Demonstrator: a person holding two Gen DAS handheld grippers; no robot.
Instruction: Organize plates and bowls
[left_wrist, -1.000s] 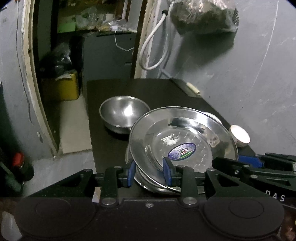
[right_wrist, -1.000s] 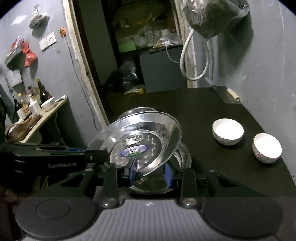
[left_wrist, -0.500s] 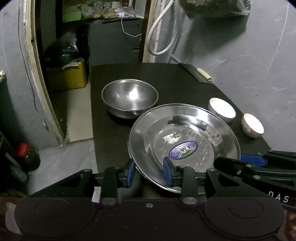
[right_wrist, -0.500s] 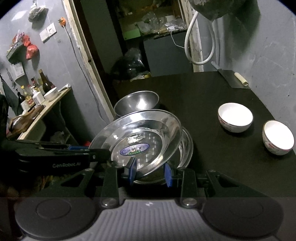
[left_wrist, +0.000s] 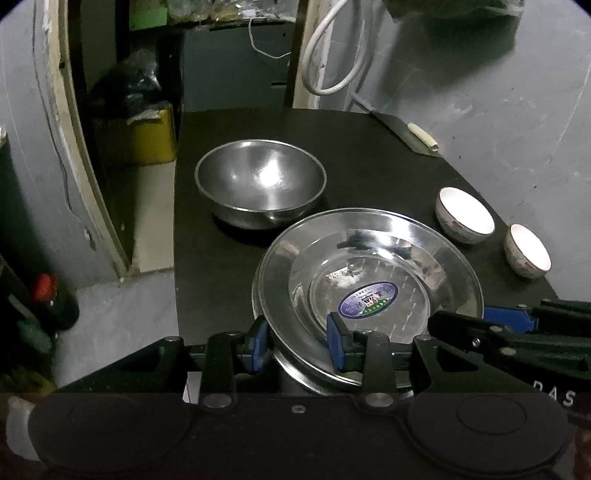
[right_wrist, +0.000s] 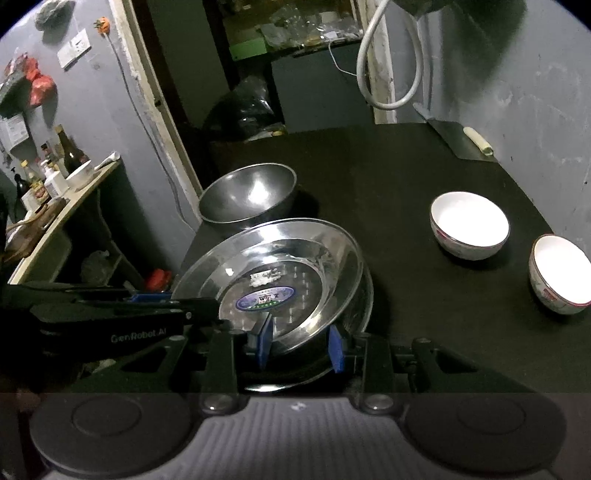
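A steel plate (left_wrist: 369, 273) with an oval blue sticker is held over a second steel plate (right_wrist: 364, 306) on the black table. My left gripper (left_wrist: 297, 345) is shut on its near rim. My right gripper (right_wrist: 299, 345) is shut on the same plate's (right_wrist: 280, 273) rim from the other side. A steel bowl (left_wrist: 260, 184) stands behind the plates and shows too in the right wrist view (right_wrist: 247, 197). Two white bowls (right_wrist: 469, 223) (right_wrist: 559, 278) stand apart at the right.
The black table (left_wrist: 369, 147) has its left edge by an open doorway (left_wrist: 122, 110). A cleaver (left_wrist: 413, 136) lies at the far right by the grey wall. A shelf with bottles (right_wrist: 55, 173) stands left of the table.
Both grippers have lowered the top plate and levelled it toward the plate below. The steel bowl and the white bowls have not moved.
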